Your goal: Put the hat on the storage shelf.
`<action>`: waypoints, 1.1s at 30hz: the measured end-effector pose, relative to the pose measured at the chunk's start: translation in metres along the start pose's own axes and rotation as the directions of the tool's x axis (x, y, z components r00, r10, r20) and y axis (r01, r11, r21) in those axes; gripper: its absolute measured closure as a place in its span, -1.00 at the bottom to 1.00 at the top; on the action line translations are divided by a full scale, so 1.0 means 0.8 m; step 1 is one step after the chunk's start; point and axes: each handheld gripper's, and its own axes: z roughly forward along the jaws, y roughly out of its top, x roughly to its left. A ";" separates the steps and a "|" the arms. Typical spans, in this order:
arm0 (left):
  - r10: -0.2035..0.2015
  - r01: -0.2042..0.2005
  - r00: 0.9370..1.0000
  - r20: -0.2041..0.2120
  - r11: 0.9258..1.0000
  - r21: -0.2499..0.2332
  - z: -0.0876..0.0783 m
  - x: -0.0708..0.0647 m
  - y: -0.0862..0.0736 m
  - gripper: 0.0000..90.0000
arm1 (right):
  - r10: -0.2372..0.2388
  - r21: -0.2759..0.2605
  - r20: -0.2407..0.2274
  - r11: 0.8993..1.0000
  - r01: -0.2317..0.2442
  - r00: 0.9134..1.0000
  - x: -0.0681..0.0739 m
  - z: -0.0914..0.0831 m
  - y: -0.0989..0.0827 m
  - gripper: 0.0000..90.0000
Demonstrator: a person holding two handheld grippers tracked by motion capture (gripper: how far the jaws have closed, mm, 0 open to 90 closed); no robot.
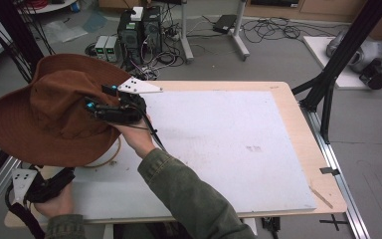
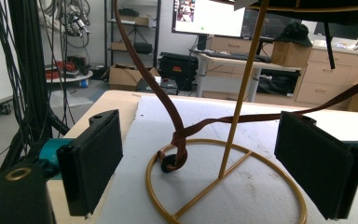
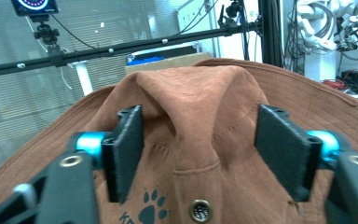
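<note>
A brown wide-brimmed hat [image 1: 54, 114] sits on a gold wire stand [image 1: 112, 158] at the table's left edge. My right gripper [image 1: 98, 101] is at the crown of the hat [image 3: 200, 102]. It is open [image 3: 200, 149], with a black pad standing off each side of the crown and the paw-print logo below. My left gripper [image 1: 67, 175] is low at the front left, under the brim. It is open too [image 2: 200, 163], facing the stand's upright rod [image 2: 235, 121] and base ring. The hat's brown chin strap [image 2: 142, 70] hangs down to a knot inside the ring.
A white board [image 1: 229, 149] covers the wooden table [image 1: 306, 149], bare to the right of the hat. Black frame posts [image 1: 328, 79] stand at the right and far left. Computers and cables [image 1: 139, 30] lie on the floor beyond the far edge.
</note>
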 end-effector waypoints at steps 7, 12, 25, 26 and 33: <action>0.002 -0.002 1.000 -0.002 1.000 -0.002 0.000 0.000 0.000 -0.66 | -0.010 -0.022 0.013 1.000 0.010 1.000 -0.001 -0.007 0.006 -0.51; 0.001 -0.001 1.000 -0.003 1.000 -0.005 0.000 0.000 0.001 -0.66 | -0.017 -0.025 0.028 1.000 0.018 0.999 -0.004 -0.016 0.013 -0.59; 0.012 -0.012 1.000 -0.001 1.000 0.000 -0.001 -0.002 0.002 -0.66 | -0.083 -0.022 0.138 0.996 0.087 0.987 -0.028 -0.078 0.038 -0.74; 0.011 -0.011 1.000 0.000 1.000 0.000 -0.002 -0.002 0.002 -0.66 | -0.084 -0.024 0.149 0.996 0.088 0.985 -0.030 -0.084 0.040 -0.74; 0.012 -0.012 1.000 -0.004 1.000 -0.003 -0.002 -0.001 0.002 -0.66 | -0.104 -0.024 0.233 0.993 0.112 0.967 -0.047 -0.127 0.044 -0.74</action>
